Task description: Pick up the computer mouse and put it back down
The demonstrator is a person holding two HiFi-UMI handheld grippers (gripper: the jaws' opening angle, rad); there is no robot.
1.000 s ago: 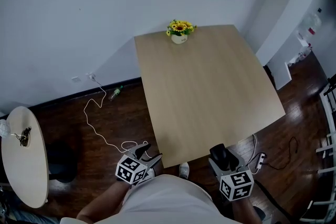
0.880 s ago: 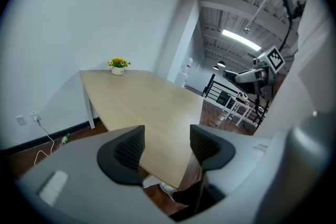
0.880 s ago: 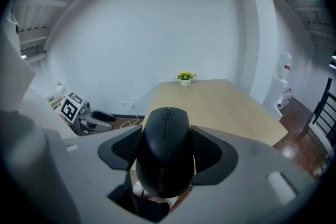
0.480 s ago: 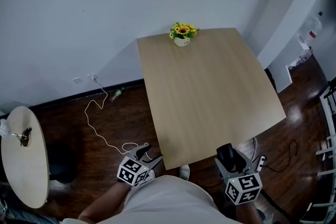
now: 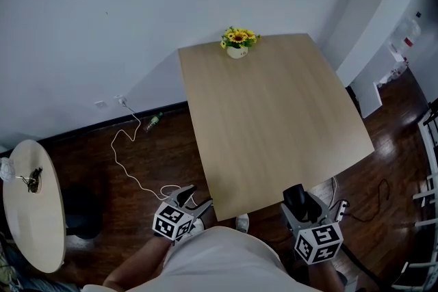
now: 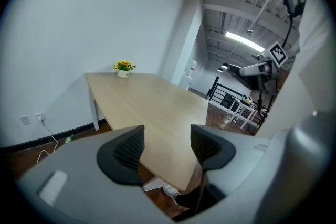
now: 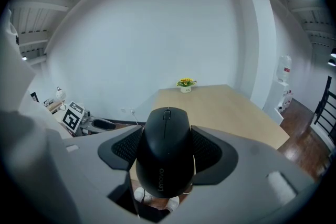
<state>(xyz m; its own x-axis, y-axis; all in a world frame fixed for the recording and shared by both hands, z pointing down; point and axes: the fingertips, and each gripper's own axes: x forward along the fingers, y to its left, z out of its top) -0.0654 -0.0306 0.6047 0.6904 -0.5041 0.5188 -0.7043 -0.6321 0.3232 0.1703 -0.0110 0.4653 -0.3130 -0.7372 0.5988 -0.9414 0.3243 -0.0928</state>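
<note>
Mouse: Your black computer mouse (image 7: 167, 160) was up off the table. It sat at the lower right of the head view, just past the table's near edge.
Right gripper: Your right gripper (image 5: 300, 206) squeezed the mouse by its two sides, so it could not slip out.
Left gripper: Your left gripper (image 6: 167, 141) had its jaws apart with nothing between them. It waited at the lower left of the head view, likely because one gripper was enough.
Table: The wooden table (image 5: 274, 120) filled the middle and was bare except for a small flower pot (image 5: 236, 44) at the top.
Job: The lifting looked done and the putting down was not.
Watch out: The floor seemed to be under the mouse, so letting go there would have dropped it.
</note>
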